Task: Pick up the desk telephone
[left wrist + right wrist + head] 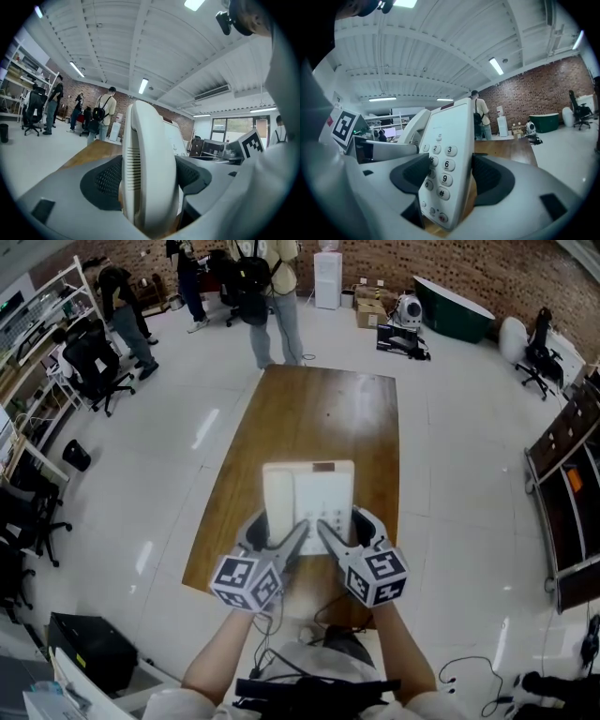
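Observation:
The white desk telephone [309, 495] hangs above the brown wooden table [319, 413], held between both grippers. My left gripper [279, 538] is shut on the phone's left side, where the handset [149, 168] lies; its dark pads press both faces. My right gripper [336, 532] is shut on the right side, clamping the keypad part [446, 168] with its number buttons. In both gripper views the phone stands on edge between the jaws, filling the middle. The phone's cord is hidden.
The table's far half [328, 395] lies beyond the phone. A person with a backpack [267, 287] stands at the table's far end. Office chairs [94, 367] stand at the left, shelving [567, 484] at the right, a black box [89, 648] on the floor near left.

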A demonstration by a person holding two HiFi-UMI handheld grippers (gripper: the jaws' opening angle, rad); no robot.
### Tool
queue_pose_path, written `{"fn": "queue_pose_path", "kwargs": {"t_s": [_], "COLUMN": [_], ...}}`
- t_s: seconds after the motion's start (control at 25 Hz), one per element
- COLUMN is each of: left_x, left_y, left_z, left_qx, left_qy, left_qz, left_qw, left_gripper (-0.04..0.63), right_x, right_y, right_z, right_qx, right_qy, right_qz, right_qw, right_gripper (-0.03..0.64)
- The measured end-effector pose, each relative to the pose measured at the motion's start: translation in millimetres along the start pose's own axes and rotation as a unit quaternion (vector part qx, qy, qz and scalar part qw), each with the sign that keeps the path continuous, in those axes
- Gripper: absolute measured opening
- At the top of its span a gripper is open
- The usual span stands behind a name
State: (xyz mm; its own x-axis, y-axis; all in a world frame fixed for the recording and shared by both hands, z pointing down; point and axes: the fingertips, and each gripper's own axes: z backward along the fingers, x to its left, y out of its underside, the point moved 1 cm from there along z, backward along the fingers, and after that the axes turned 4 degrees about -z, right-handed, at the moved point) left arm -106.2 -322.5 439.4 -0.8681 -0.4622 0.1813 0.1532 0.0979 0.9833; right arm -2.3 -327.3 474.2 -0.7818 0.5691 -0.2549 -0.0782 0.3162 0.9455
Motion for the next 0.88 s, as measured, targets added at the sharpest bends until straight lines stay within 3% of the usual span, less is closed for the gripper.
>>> {"fn": "queue_pose_path", "kwargs": {"t_s": [0.48,0.88], "left_x": [-35.0,-45.3], "left_y": [-75.2,-86.1], "left_z": [53.5,62.7], "left_qx": [-0.086,-0.096], "left_qy": [0.004,0.006], "left_qz": [-0.043,-0.048], "left_qw": [0.9953,0.9942], "left_gripper": [0.327,0.327], "right_x": [54.6,63.3], "right_y": [-61.8,-70.6], "right_z": [49.7,62.9], "right_qx": [-0.084,-0.096], "right_qy": [-0.006,-0.006], "right_qz": [0.056,0.063], "right_qw": [0.995,0.993], "right_gripper": [0.298,0.296]}}
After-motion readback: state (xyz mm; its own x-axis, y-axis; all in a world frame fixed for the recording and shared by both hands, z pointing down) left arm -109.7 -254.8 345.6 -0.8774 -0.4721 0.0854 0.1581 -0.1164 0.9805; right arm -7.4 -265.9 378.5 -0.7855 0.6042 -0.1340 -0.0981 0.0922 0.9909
